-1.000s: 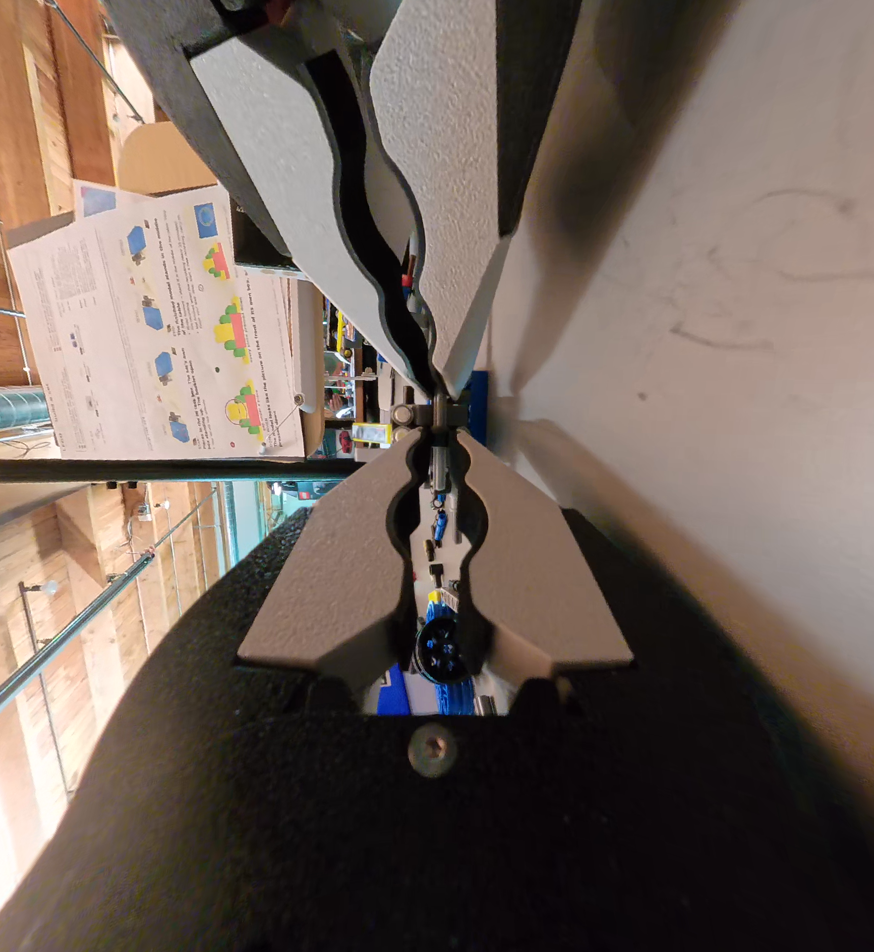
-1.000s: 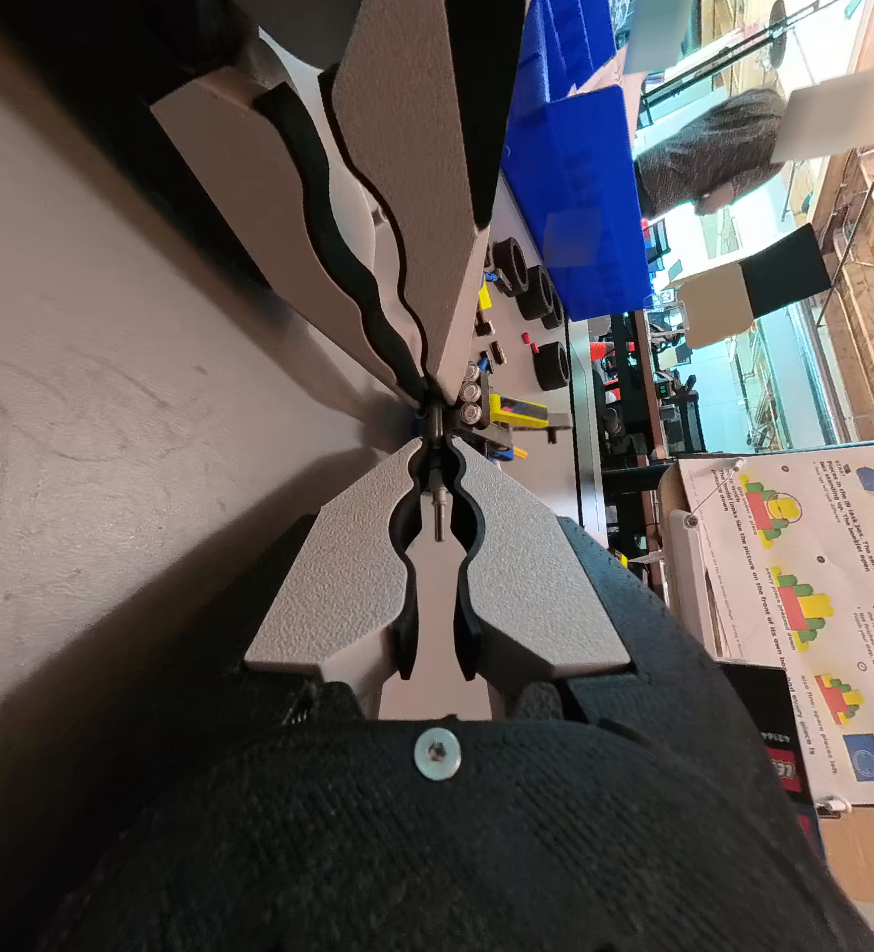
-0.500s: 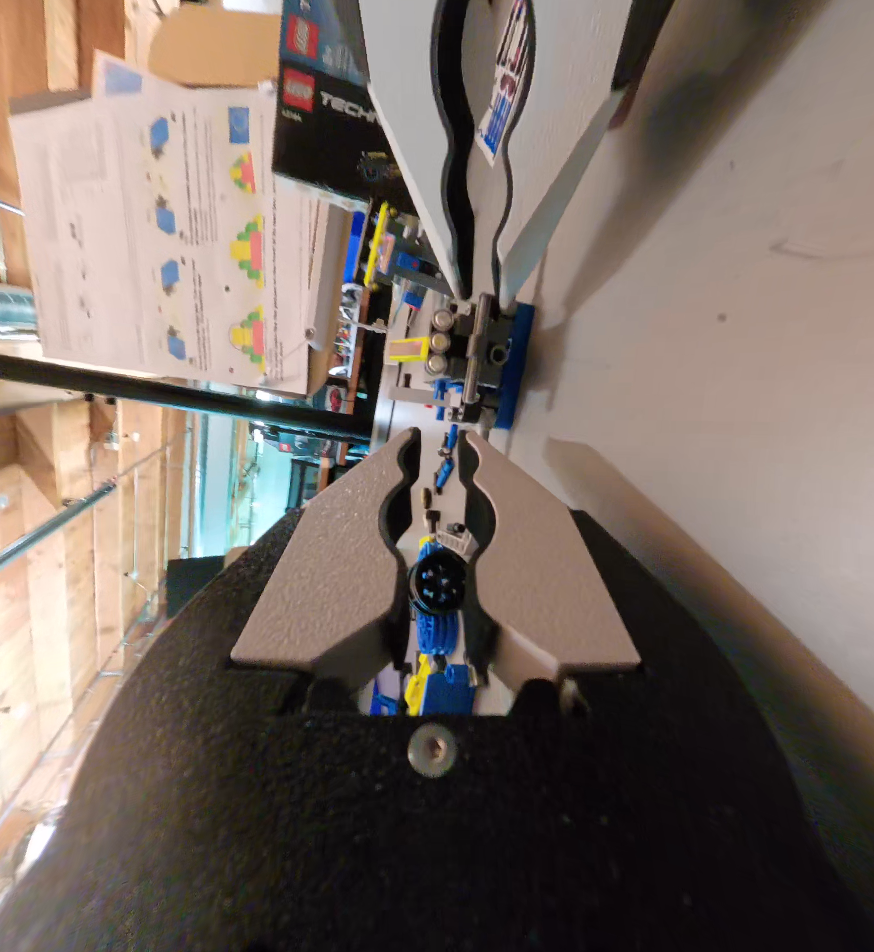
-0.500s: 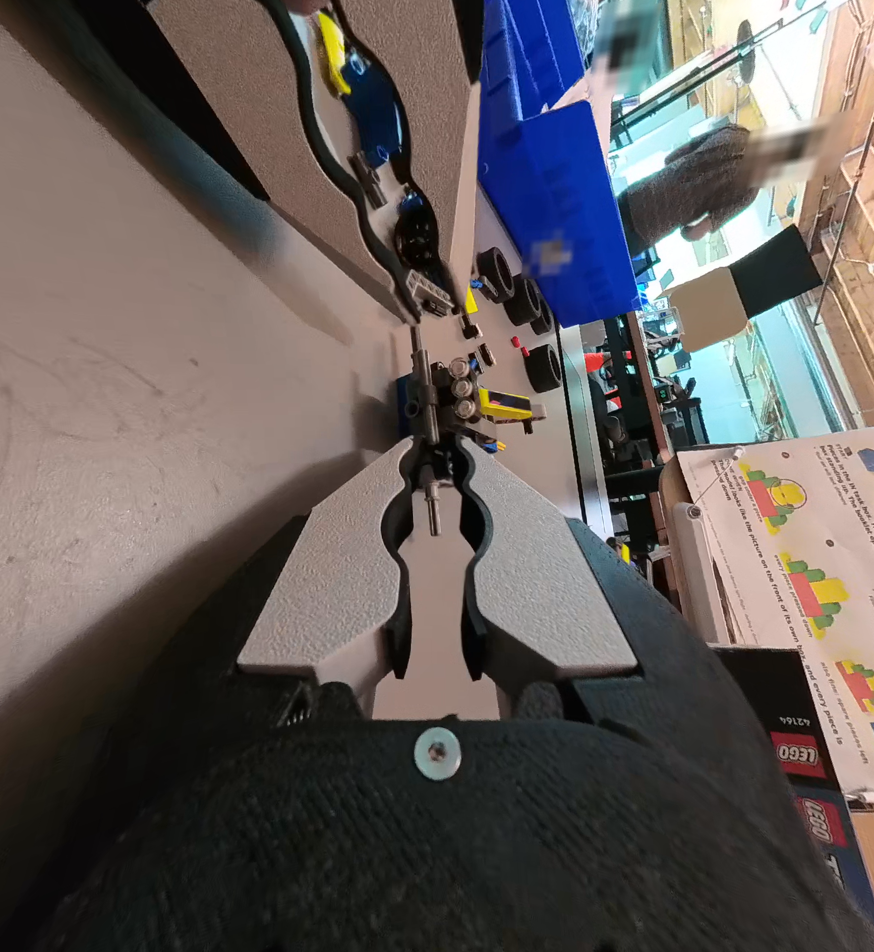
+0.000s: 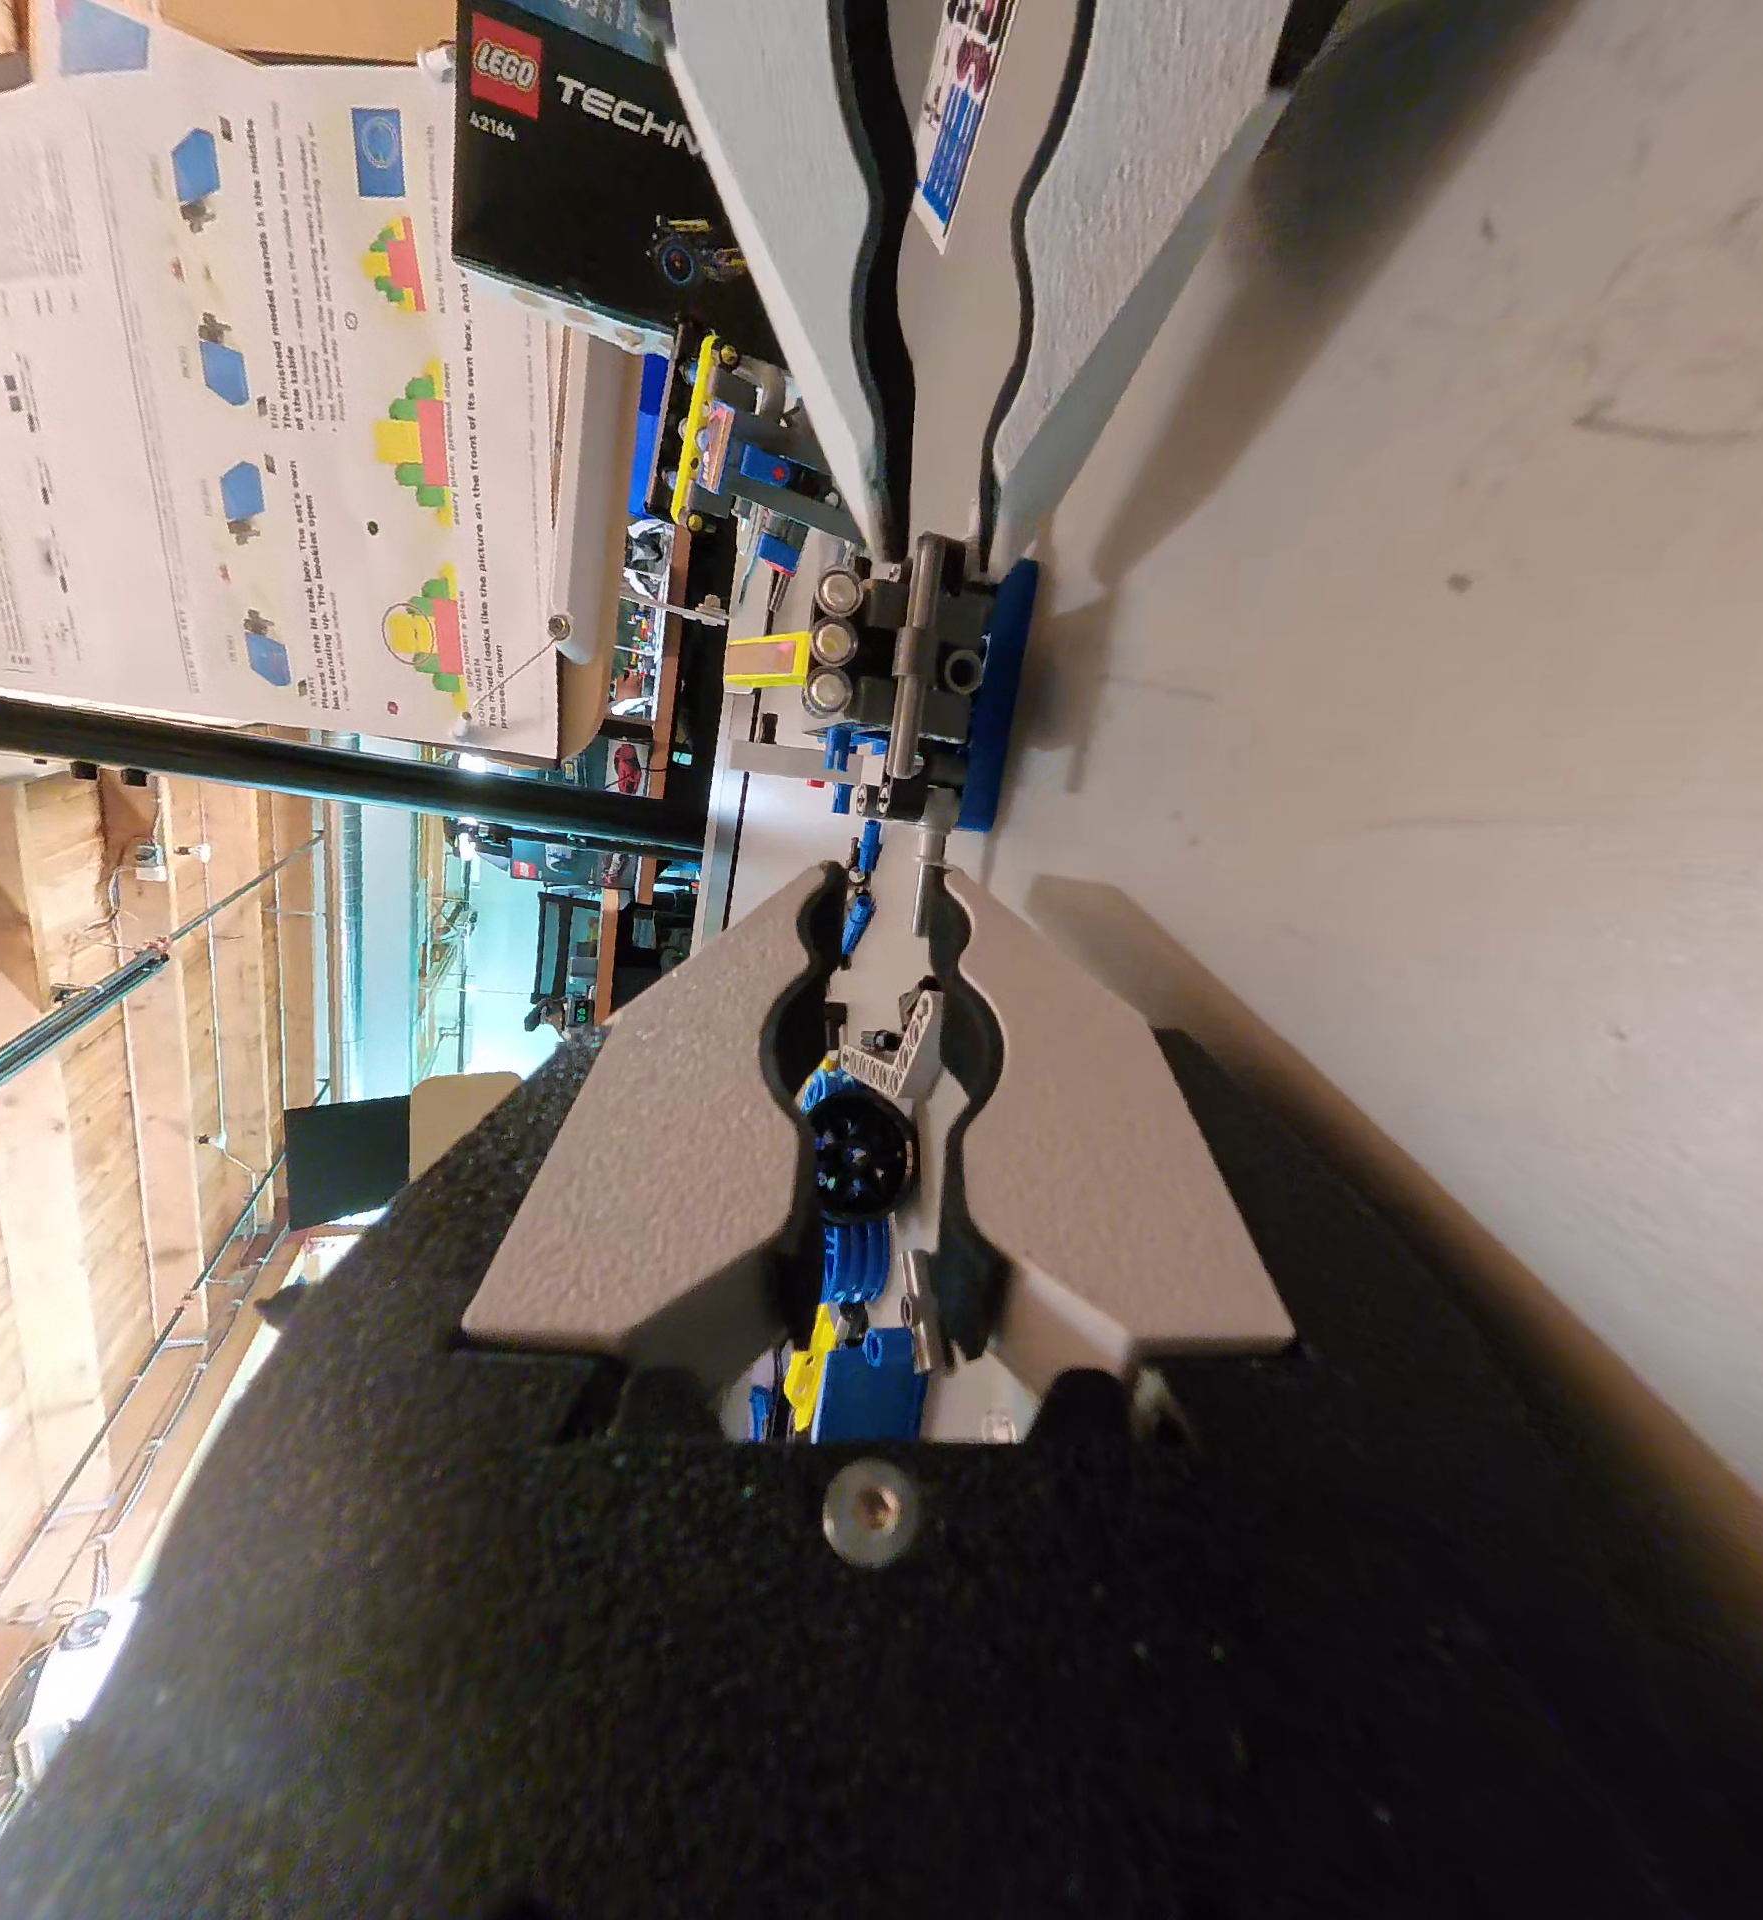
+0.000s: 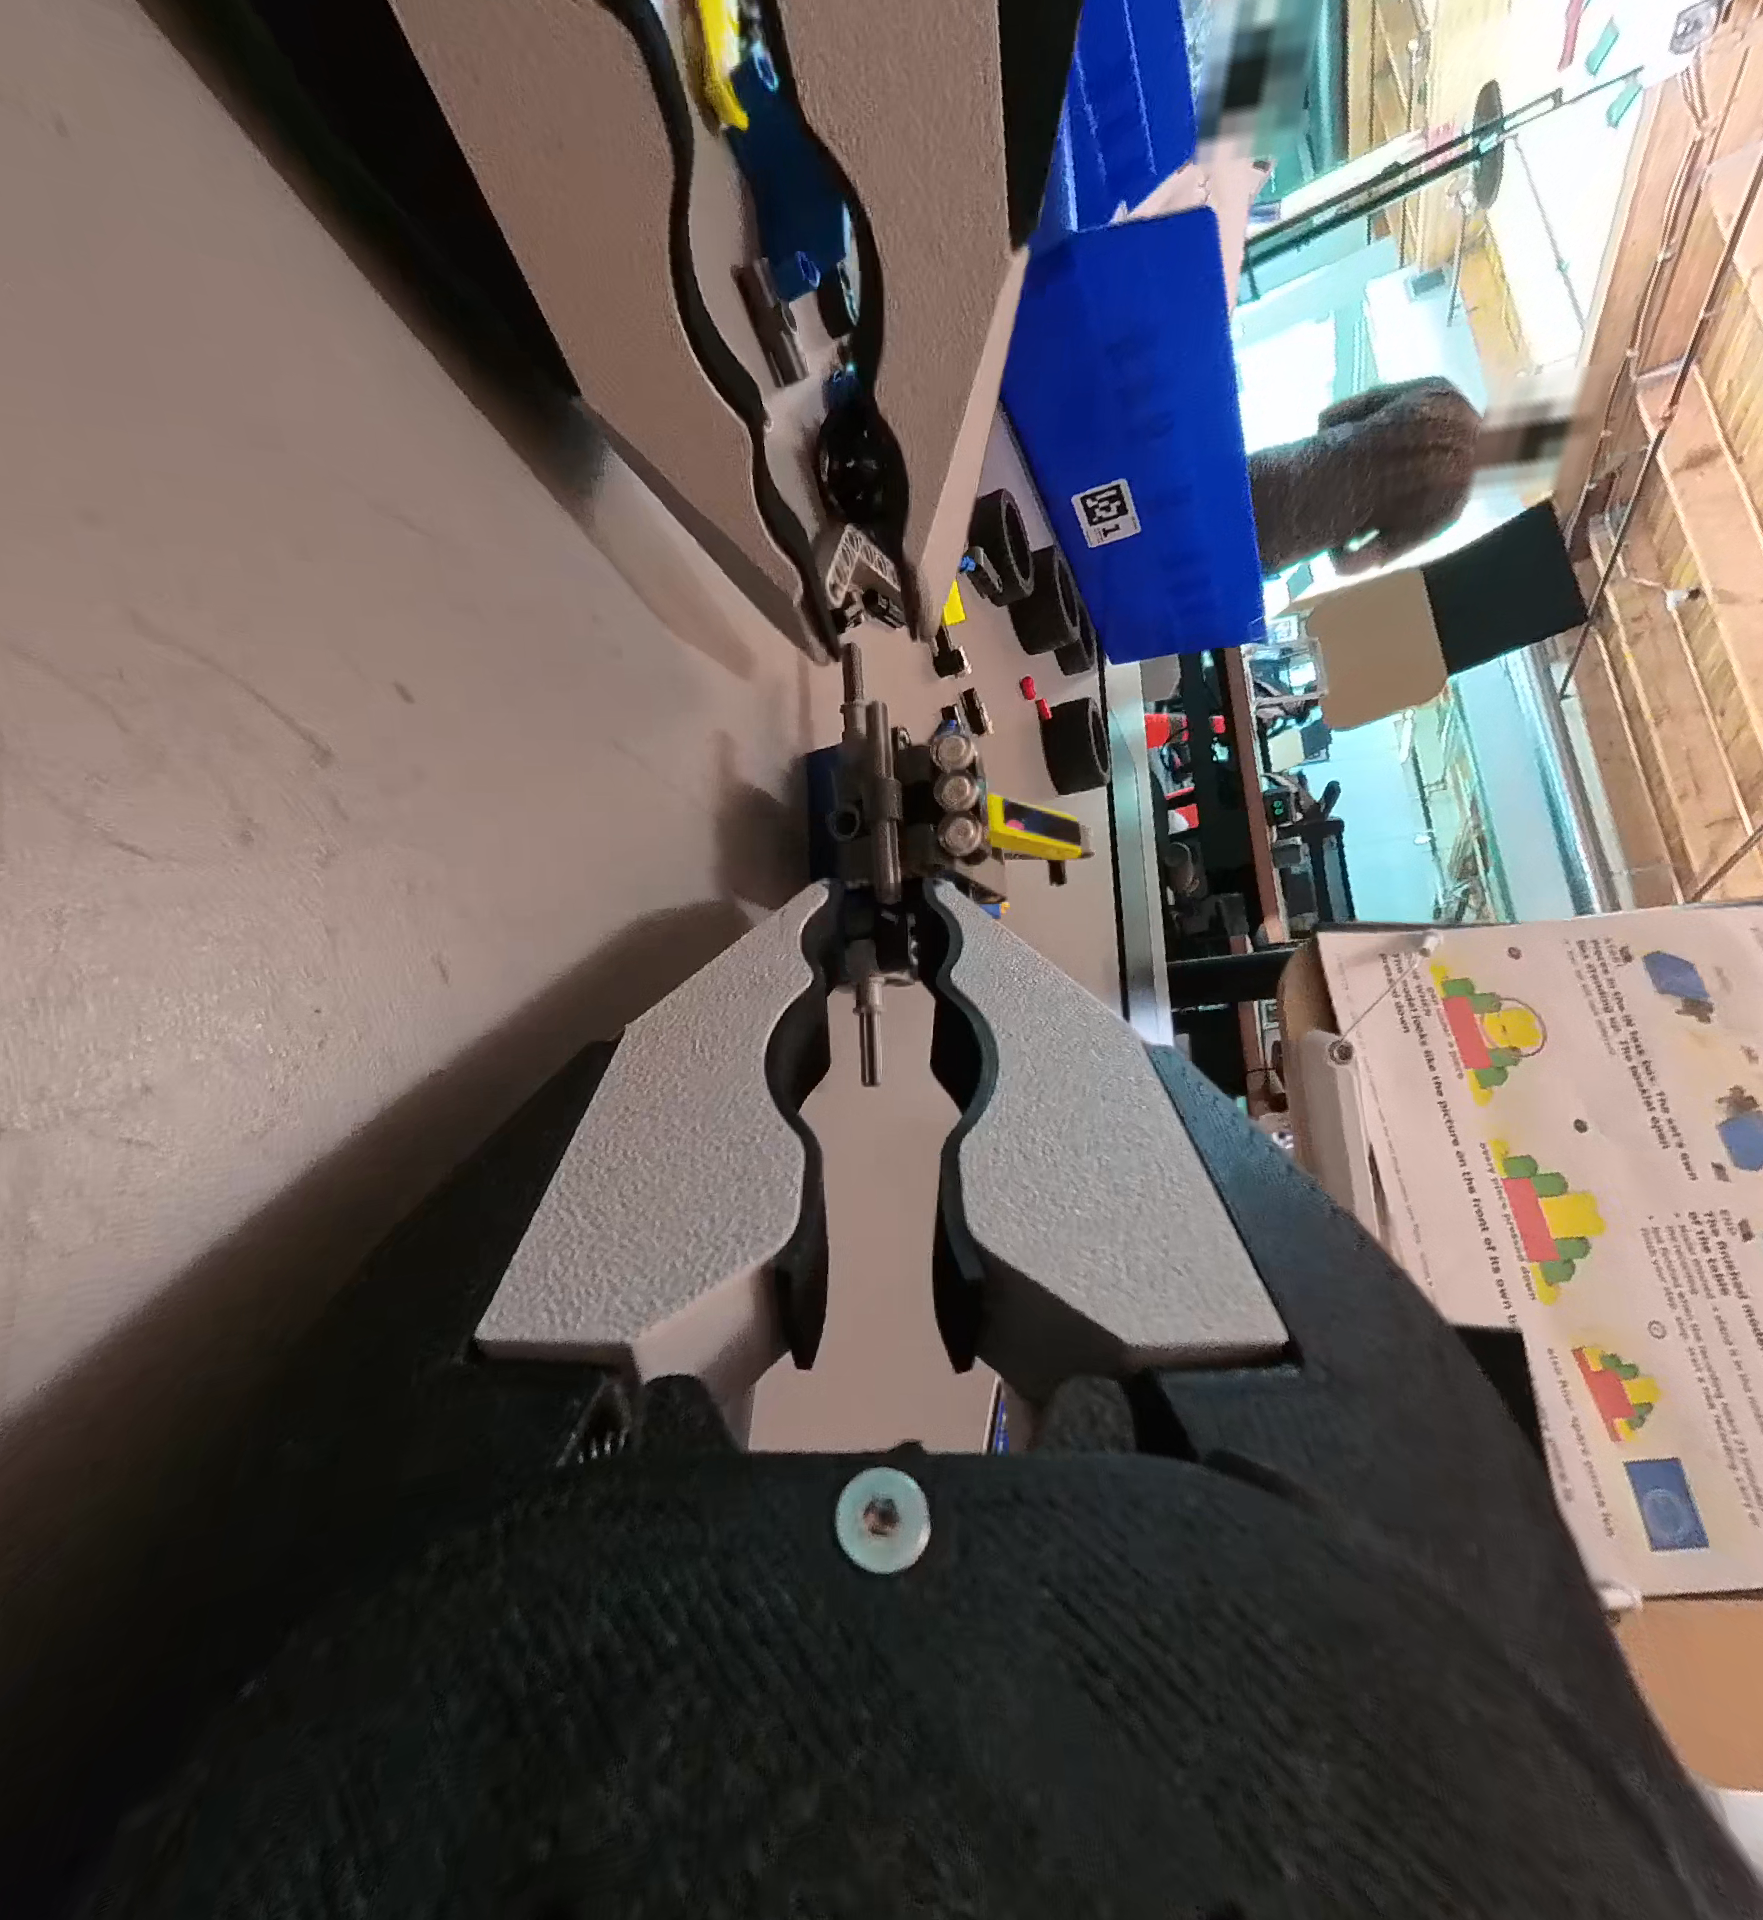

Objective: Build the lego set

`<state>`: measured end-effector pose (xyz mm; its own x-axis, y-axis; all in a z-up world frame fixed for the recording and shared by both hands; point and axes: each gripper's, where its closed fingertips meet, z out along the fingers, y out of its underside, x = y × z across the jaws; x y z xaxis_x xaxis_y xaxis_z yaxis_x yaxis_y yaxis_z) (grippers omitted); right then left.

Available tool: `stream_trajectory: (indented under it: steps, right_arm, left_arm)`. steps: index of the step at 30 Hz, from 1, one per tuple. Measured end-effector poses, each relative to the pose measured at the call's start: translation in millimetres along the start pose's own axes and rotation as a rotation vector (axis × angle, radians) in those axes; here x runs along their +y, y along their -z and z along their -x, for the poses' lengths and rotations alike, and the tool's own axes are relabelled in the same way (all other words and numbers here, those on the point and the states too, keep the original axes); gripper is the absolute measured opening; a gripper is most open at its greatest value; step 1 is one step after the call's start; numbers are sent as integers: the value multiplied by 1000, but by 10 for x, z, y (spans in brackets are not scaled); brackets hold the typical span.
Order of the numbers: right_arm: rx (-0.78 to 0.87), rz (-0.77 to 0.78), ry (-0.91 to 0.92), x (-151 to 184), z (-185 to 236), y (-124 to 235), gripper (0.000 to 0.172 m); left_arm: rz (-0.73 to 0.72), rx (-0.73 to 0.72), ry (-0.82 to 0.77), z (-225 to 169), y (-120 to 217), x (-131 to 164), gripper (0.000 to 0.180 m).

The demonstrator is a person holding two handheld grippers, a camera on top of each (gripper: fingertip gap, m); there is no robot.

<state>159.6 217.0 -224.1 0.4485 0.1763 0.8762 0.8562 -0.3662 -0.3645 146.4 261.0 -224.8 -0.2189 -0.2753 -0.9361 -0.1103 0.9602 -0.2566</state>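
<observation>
Both tongs stand released. The right gripper's (image 6: 879, 914) tips flank the near end of a small brick model (image 6: 918, 800) on the table (image 6: 233, 623). Its grey axle (image 6: 868, 1039) pokes back between the parted jaws, unpinched. The left gripper (image 5: 882, 894) faces it from the far side, the axle's other end just inside its tips. A sideways nudge from either could, I judge, skid the model or push the axle out. Beyond the left tongs stand a black branded box (image 5: 586, 187) and a printed sheet (image 5: 233, 364); beyond the right, a blue bin (image 6: 1137, 343) bears a white code tag (image 6: 1105, 512)
</observation>
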Motion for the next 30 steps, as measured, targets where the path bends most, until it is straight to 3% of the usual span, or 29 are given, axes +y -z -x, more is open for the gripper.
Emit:
stream_trajectory:
  steps: [3,10,21,23,27,30]
  right_arm:
    - [13,4,34,-28,-12,-15,2]
    - [14,36,72,-119,59,69,1]
    - [39,174,11,-188,166,217,3]
    - [52,178,22,-190,143,254,10]
    - [129,166,-68,-126,-111,676,16]
    - [221,267,-217,441,-344,1392,9]
  left_arm:
    - [-3,8,-2,-15,-10,-13,12]
    - [-59,0,-47,-35,-23,-183,8]
    - [-97,-12,-92,-22,-112,-269,10]
    - [-85,-12,-87,-17,-100,-231,12]
    - [-47,-32,-40,42,26,-87,14]
    - [-49,-92,51,193,216,-54,11]
